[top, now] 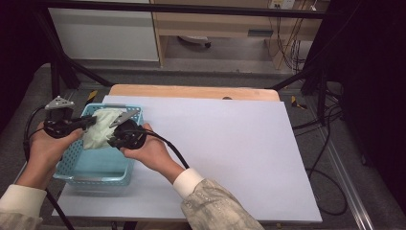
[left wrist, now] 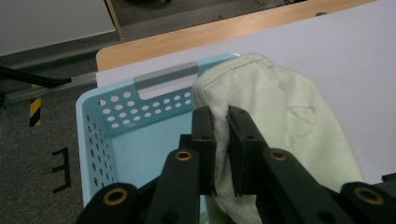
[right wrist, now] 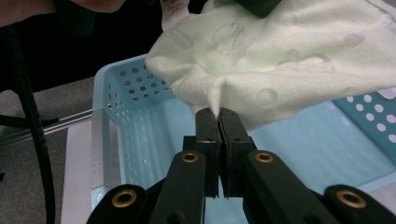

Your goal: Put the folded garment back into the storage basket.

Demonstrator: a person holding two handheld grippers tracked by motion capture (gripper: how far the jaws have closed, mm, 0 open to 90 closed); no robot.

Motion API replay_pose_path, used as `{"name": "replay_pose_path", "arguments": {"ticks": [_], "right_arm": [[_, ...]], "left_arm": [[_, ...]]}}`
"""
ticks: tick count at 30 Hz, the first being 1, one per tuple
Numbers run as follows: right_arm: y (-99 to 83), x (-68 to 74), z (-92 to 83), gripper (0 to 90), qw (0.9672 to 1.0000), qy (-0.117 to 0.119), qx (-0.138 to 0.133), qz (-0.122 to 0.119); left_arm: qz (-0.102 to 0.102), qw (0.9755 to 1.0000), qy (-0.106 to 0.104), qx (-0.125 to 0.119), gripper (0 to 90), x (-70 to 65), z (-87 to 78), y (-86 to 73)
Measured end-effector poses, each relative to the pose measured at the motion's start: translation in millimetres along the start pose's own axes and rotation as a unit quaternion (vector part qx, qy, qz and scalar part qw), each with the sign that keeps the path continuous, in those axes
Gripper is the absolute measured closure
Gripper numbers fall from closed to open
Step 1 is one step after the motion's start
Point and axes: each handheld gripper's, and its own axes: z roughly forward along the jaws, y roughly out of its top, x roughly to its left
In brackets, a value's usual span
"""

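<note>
With the left gripper (top: pixel 90 122) and right gripper (top: pixel 113 142) each clamped on the pale green cloth (top: pixel 101 128), which probably hangs clear above the blue basket (top: pixel 95 167), keep both pinches firm and lift evenly.

pale mint-green cloth (right wrist: pixel 280 56) with faint round dots, fluffy white on the inside, over a light blue basket (left wrist: pixel 100 135) with perforated walls and a grey handle (left wrist: pixel 166 77), on a white sheet (top: pixel 230 143) topping a light wood table (top: pixel 191 91), 2 black grippers
</note>
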Motion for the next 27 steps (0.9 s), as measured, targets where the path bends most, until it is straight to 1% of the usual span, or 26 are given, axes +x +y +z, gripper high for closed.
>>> {"name": "replay_pose_path", "arguments": {"ticks": [12,14,23,27], "right_arm": [[-2.2,0.3,6.4,88.3,1.0,0.004,0.006,-0.004],[-2.6,1.0,7.1,88.3,1.0,0.005,0.008,-0.001],[-4.7,2.2,11.4,88.3,0.9999,0.009,0.011,-0.004],[-5.9,3.1,13.5,88.3,0.9999,0.009,0.014,0.0]], "left_arm": [[-0.001,1.0,0.002,0.009,82.1,2.2,2.6,-5.9],[-0.005,0.9999,-0.002,0.011,82.0,2.7,3.1,-6.9],[-0.008,0.9998,0.0,0.017,82.1,4.5,5.9,-12.3],[-0.01,0.9998,-0.002,0.019,82.0,5.2,6.2,-13.5]]}}
